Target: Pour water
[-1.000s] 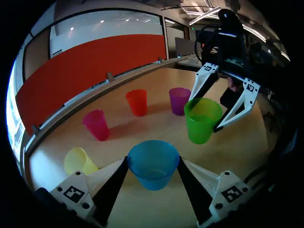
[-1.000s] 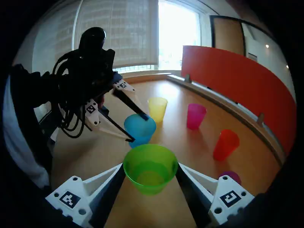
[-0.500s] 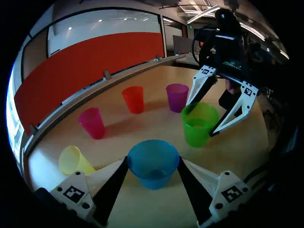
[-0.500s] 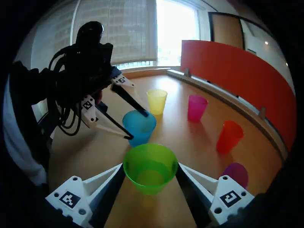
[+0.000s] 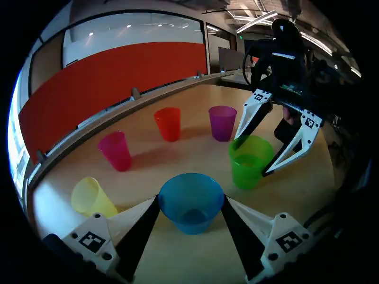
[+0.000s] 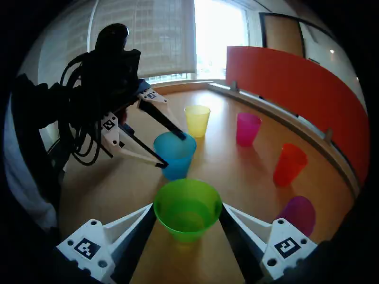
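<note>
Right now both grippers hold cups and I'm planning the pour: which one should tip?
Right, probably. The right gripper clamps the green cup, which seems to hold liquid. The left gripper holds the blue cup upright close by, its open mouth ready to receive.

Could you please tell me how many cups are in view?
6: blue cup in the left gripper, green cup in the right gripper; yellow cup, pink cup, orange cup and purple cup on the table. None seems hidden.
</note>
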Demonstrator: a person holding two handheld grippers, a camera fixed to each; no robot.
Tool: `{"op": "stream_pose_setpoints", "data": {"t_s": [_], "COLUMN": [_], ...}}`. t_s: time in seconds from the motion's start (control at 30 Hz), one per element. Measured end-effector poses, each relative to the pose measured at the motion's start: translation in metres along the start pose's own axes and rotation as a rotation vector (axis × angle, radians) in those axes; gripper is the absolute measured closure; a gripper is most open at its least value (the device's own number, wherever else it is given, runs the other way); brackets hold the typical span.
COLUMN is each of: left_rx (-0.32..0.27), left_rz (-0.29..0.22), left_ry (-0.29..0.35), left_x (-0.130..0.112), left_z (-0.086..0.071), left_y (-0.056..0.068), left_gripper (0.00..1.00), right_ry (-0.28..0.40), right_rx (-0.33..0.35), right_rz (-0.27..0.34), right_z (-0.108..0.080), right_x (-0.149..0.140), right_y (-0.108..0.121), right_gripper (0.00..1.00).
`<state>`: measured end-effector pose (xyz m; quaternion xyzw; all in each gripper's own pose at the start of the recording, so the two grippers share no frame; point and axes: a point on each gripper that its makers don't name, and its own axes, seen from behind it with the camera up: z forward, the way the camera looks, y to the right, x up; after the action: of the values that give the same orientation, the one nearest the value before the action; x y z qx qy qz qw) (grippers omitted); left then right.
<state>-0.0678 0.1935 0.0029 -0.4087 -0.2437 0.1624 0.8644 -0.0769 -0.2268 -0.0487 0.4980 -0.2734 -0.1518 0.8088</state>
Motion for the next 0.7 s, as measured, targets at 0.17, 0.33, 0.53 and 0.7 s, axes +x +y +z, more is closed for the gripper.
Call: {"op": "stream_pose_setpoints", "data": {"t_s": [0.17, 0.33, 0.53, 0.7], "left_rx": [0.002, 0.005, 0.007, 0.008], "left_rz": [-0.006, -0.01, 0.003, 0.008], "left_ry": [-0.004, -0.006, -0.021, -0.025], "left_x": [-0.004, -0.006, -0.011, -0.012], "left_z": [-0.002, -0.003, -0.001, 0.0], "left_y": [0.0, 0.0, 0.001, 0.001], "left_gripper": [0.11, 0.1, 0.11, 0.11], "right_ry": [-0.008, -0.009, -0.008, -0.009], "right_rx": [-0.001, -0.005, -0.009, -0.011], "right_rz": [0.0, -0.004, 0.0, 0.003], "right_z": [0.001, 0.0, -0.002, -0.004], "right_x": [-0.003, -0.005, -0.007, -0.01], "right_y": [-0.001, -0.001, -0.002, -0.002], "right_gripper": [0.08, 0.08, 0.08, 0.08]}}
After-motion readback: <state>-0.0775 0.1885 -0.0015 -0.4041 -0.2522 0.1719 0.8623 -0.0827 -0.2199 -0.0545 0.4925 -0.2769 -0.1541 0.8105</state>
